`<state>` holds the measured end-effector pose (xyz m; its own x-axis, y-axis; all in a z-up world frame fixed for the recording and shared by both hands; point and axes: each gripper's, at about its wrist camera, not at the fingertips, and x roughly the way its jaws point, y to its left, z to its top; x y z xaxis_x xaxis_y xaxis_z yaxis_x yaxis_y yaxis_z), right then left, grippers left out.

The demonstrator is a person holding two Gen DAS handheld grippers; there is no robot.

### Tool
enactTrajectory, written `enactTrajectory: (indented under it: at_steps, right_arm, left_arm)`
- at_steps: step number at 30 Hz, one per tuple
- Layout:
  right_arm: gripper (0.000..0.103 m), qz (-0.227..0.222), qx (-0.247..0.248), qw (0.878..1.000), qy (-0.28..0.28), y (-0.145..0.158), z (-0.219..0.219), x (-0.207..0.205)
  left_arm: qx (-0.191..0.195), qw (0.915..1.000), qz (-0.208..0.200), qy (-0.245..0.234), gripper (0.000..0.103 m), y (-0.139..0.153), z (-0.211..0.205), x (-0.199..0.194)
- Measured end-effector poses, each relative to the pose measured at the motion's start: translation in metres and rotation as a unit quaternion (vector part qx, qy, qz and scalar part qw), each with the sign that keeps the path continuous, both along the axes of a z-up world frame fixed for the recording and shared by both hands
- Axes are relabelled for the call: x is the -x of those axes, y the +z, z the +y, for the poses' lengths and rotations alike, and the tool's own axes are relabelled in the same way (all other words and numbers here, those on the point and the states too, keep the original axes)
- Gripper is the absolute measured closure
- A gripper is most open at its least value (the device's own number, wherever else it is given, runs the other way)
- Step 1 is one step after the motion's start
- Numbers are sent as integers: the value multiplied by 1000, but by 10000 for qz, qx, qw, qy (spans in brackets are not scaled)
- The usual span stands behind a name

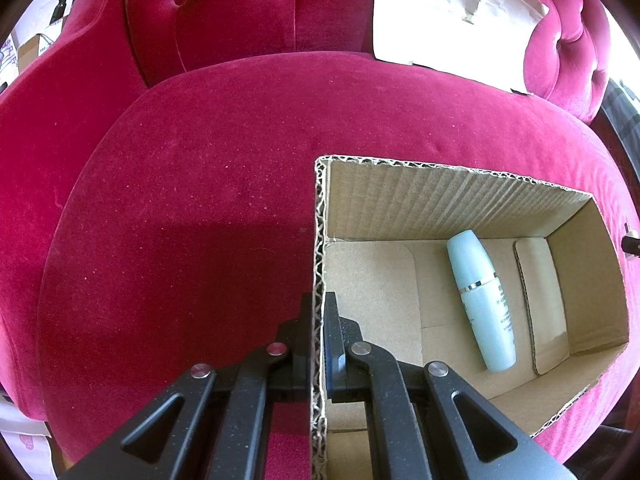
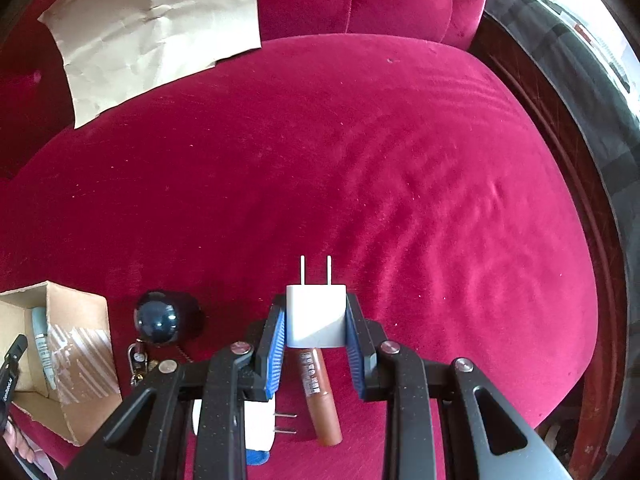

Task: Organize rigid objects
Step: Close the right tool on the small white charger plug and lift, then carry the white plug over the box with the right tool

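Observation:
My left gripper (image 1: 319, 320) is shut on the left wall of an open cardboard box (image 1: 320, 240) that sits on a red velvet seat. A pale blue bottle (image 1: 482, 300) lies inside the box. My right gripper (image 2: 316, 320) is shut on a white plug charger (image 2: 316, 316), prongs pointing away, held above the seat. Below it lie a brown tube (image 2: 322, 396) and a second white charger (image 2: 260, 424). The box also shows in the right wrist view (image 2: 76, 344) at the lower left.
A dark glossy ball (image 2: 157, 318) with a keyring (image 2: 138, 360) lies beside the box. A sheet of brown paper (image 2: 152, 32) leans on the sofa back. The sofa's dark wooden edge (image 2: 592, 240) runs along the right.

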<state>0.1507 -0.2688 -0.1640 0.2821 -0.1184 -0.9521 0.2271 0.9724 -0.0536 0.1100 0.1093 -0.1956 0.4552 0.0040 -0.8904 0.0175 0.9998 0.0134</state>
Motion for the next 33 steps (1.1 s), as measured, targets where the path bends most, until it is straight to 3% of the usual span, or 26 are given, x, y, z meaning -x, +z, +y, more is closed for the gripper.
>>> enactTrajectory:
  at_steps: [19, 33]
  right_arm:
    - [75, -279, 162, 9987, 400, 43, 55, 12]
    - [75, -495, 180, 9950, 847, 57, 90, 10]
  left_arm:
    - [-9, 10000, -3, 1, 100, 1, 1, 1]
    - [-9, 10000, 0, 1, 100, 1, 0, 0]
